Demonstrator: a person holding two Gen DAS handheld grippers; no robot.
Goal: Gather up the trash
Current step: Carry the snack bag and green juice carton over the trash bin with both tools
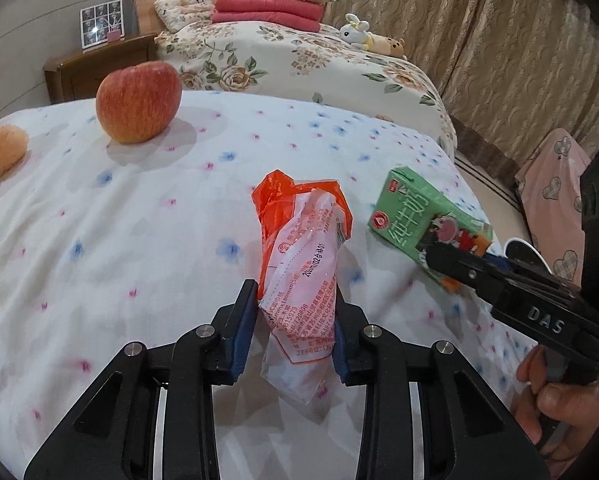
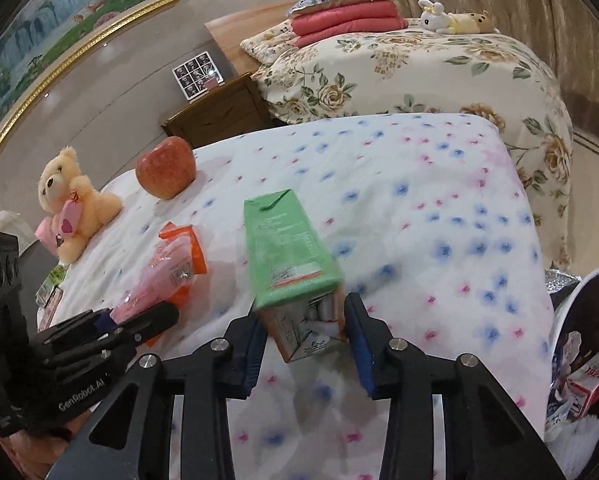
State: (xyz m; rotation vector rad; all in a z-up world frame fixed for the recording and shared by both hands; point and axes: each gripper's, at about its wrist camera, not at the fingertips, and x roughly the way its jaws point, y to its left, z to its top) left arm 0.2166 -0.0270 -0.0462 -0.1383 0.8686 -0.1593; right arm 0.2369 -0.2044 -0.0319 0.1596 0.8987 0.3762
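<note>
Wrapper: crinkled orange-and-clear plastic wrapper (image 1: 303,248) printed with small red text, standing up off the quilt near its front edge; its lower end is hidden between the blue pads, and the print is too small to read.
Carton: green rectangular paper milk carton (image 2: 291,256) with a folded gable top, to the wrapper's right and apart from it, raised at a tilt over the quilt; its near end is blurred in the right wrist view.
Left gripper (image 1: 295,320): black, two-fingered, blue-padded; jaws drawn in and clamped on the wrapper's lower half.
Right gripper (image 2: 305,332): same build; jaws pressed on either side of the carton's near end. In the left wrist view only its fingers and a hand (image 1: 559,396) on its handle show, cut off by the frame.
Quilt: soft white cotton quilt (image 1: 139,240) scattered with small blue and pink flowers, wrinkled, covering the near bed.
Apple: smooth red-and-yellow round apple (image 1: 139,100) resting on the quilt, well behind the wrapper.
Teddy bear: fluffy peach plush teddy bear (image 2: 75,204) holding a pink heart, seated at the quilt's left edge; mostly cut off in the left wrist view.
Bin: white-rimmed round bin (image 2: 571,320) at the lower right, beside the bed, half cropped; crumpled paper and a red-and-white box lie inside.
Far bed: rose-patterned cream bedspread (image 1: 319,64) bearing folded red blankets.
</note>
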